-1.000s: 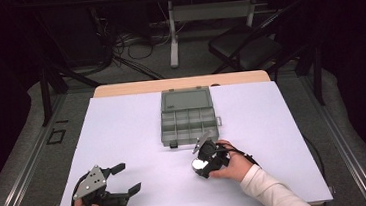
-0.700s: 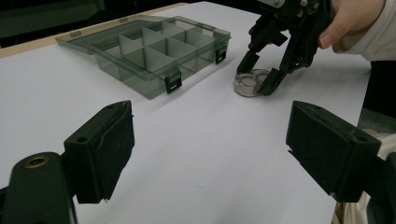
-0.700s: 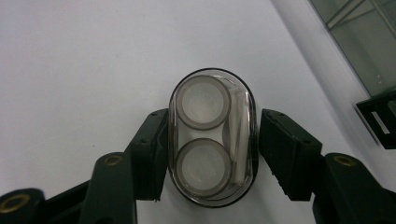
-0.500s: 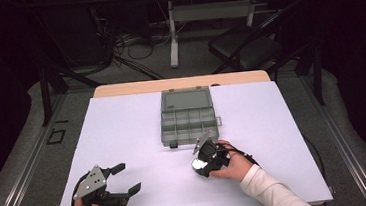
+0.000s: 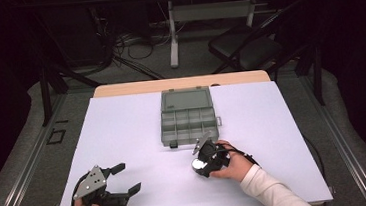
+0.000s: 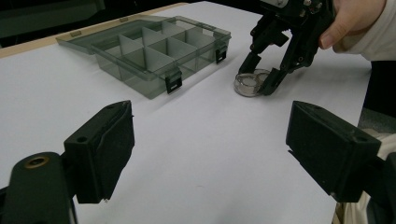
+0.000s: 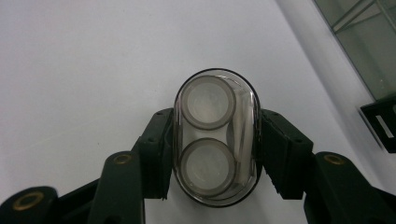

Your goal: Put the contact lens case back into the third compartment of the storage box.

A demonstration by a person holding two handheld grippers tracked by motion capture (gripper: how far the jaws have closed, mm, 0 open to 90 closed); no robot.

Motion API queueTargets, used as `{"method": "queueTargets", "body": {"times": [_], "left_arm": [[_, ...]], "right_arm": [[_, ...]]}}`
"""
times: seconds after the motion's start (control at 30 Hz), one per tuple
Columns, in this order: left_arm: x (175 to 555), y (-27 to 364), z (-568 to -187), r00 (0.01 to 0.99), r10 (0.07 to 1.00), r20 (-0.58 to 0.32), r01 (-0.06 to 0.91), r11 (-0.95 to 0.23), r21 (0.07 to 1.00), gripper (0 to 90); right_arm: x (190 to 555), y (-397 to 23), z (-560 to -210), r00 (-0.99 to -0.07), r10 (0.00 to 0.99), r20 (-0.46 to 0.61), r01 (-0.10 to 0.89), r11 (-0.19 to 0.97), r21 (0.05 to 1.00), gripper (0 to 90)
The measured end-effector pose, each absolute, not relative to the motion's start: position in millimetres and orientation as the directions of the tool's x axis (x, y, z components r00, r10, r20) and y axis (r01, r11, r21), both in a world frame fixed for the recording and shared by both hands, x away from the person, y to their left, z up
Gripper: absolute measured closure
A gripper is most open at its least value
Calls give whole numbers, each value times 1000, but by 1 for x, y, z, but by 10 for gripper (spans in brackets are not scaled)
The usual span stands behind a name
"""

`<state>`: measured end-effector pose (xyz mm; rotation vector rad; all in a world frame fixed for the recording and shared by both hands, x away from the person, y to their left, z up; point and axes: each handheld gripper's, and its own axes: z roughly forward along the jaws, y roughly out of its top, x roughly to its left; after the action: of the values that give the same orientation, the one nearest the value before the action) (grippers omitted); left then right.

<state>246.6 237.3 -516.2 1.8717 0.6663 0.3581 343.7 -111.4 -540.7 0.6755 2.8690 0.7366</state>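
Right gripper clamped on a clear oval case beside the compartment box; left gripper idle and wide open.

High view: the right gripper (image 5: pixel 204 162) sits on the white table (image 5: pixel 124 138) just in front of the open grey compartment box (image 5: pixel 188 117); the left gripper (image 5: pixel 120 181) rests well apart near the table's front edge, jaws spread.
Left gripper view: its own jaws stand wide with nothing between them; farther off, the right gripper pinches the clear oval case (image 6: pixel 251 82) on the tabletop, near the box's latches.
Right gripper view: both pads press the case's long sides, having just closed; two round discs lie inside it.

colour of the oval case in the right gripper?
Clear, see-through oval case with two whitish round cups inside; shows best in the right gripper view.
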Motion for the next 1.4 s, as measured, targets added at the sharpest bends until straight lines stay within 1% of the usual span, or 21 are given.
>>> {"method": "queueTargets", "body": {"times": [0.4, 1.13, 1.4], "left_arm": [[247, 237, -516, 799, 598, -61, 278, -278, 919, 158], [247, 238, -516, 798, 599, -62, 279, -277, 920, 158], [247, 238, -516, 798, 600, -61, 279, -278, 919, 158]], "right_arm": [[343, -113, -537, -893, 450, 13, 397, 774, 494, 486], [343, -119, -525, -876, 481, 28, 405, 703, 585, 487], [342, -119, -522, -858, 511, 44, 433, 677, 596, 488]]}}
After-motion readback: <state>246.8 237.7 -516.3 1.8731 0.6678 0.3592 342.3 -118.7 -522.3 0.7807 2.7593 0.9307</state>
